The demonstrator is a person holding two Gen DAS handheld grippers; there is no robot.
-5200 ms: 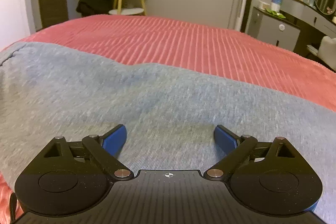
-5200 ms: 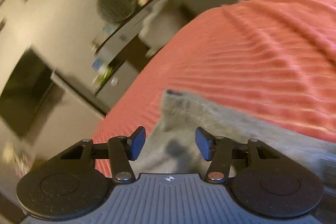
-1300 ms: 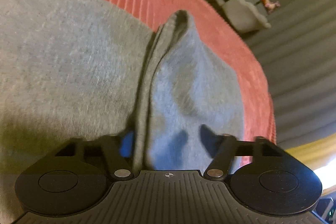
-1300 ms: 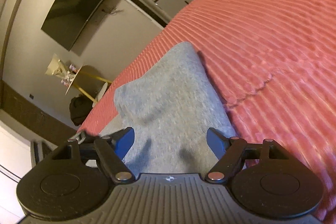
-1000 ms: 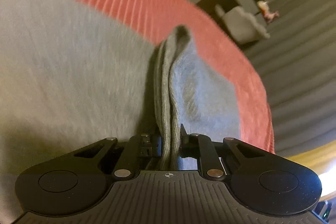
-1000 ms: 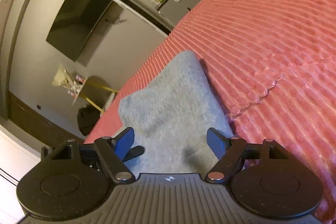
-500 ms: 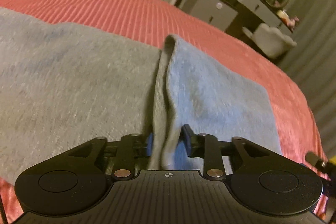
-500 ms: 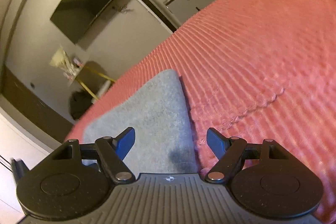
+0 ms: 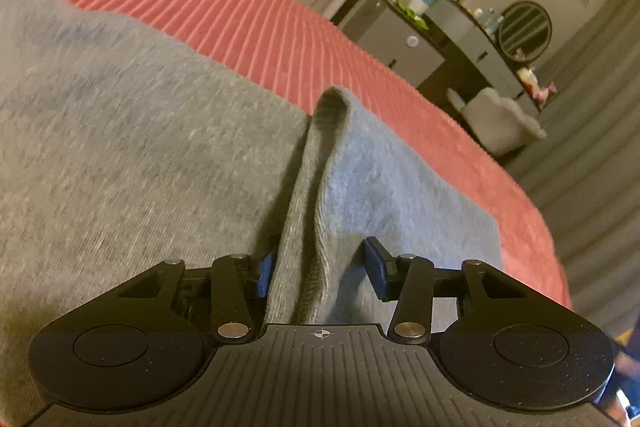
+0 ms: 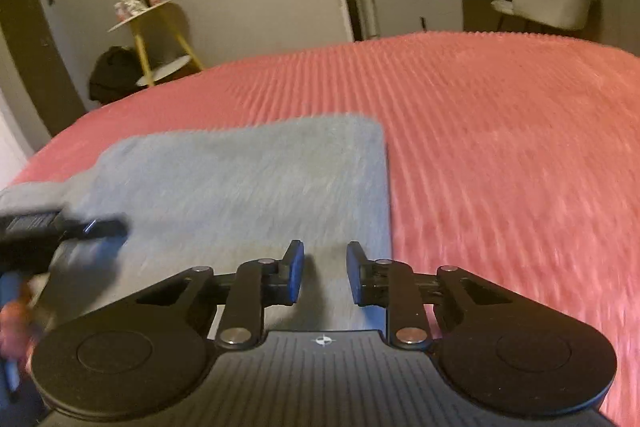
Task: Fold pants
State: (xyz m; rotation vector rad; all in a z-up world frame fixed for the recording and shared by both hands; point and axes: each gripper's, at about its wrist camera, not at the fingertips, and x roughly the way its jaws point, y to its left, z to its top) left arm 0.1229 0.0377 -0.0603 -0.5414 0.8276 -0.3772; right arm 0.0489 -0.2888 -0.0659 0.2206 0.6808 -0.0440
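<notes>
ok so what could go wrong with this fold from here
1. The left gripper is opening around the raised ridge of the grey pants; once released, that ridge may flop sideways and leave a lumpy crease.
2. The right gripper is closing above flat fabric near the folded edge with nothing between its pads; it may catch one layer only, or the red bedspread too.
3. The two grippers work close together and could bump.
</notes>
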